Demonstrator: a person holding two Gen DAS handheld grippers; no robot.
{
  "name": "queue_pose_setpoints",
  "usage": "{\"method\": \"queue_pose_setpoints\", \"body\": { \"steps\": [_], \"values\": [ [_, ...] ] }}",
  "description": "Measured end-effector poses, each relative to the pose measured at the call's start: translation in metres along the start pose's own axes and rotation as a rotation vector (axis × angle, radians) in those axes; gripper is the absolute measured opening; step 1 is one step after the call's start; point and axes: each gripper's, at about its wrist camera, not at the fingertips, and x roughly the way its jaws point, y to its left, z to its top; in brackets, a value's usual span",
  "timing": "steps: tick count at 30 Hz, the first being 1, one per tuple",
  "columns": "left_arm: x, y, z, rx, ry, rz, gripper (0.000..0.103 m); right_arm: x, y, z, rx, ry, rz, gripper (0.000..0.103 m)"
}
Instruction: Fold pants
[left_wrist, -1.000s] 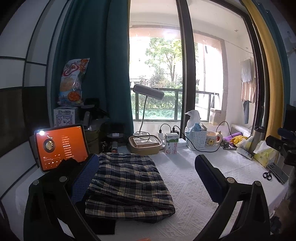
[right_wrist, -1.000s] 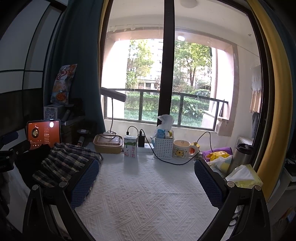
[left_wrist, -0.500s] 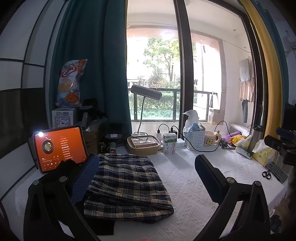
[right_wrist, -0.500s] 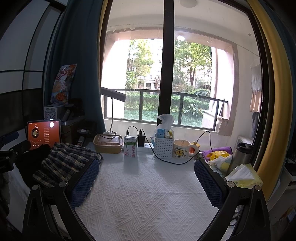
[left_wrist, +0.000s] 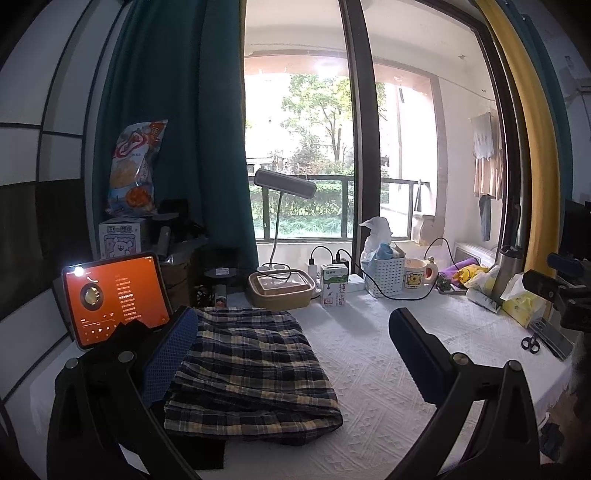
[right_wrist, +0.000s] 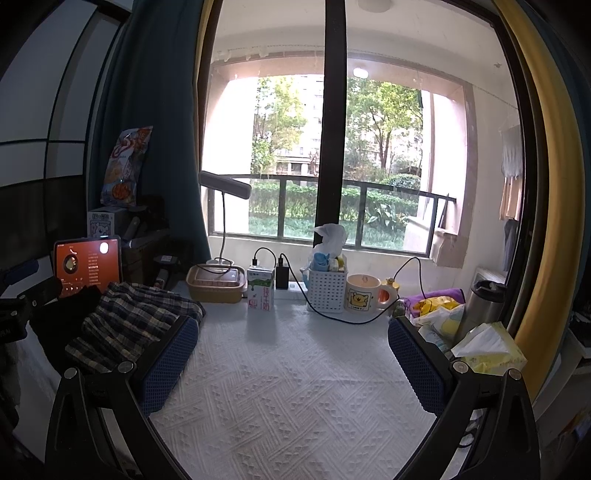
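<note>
Your table (left_wrist: 369, 398), spread with a white textured cloth (right_wrist: 288, 387), runs along the window. The plaid pants (left_wrist: 247, 369) lie folded into a neat rectangle on its left side, atop a dark fabric (left_wrist: 199, 452) and in front of the lit tablet (left_wrist: 114, 299). Your left gripper (left_wrist: 291, 354) hangs above the table with jaws spread wide — nothing between them, its left pad (left_wrist: 170, 354) just at the pants' left edge. Your right gripper (right_wrist: 291, 365) is likewise spread and empty over bare cloth, the pants (right_wrist: 133, 325) just beyond its left finger. Behind stand a basket (right_wrist: 327, 291), mug (right_wrist: 364, 295) and milk carton (right_wrist: 261, 288).
</note>
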Motion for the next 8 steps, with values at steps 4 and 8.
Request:
{"method": "queue_pose_setpoints", "body": {
  "steps": [4, 8],
  "values": [
    [-0.0001, 0.0014, 0.0010, -0.017, -0.003, -0.003, 0.102, 0.0005, -0.0002, -0.0002, 0.001, 0.001, 0.001, 0.103],
    [0.0037, -0.0015, 0.0021, -0.023, 0.001, -0.021, 0.102, 0.0020, 0.0004, -0.0008, 0.001, 0.004, 0.007, 0.103]
  ]
}}
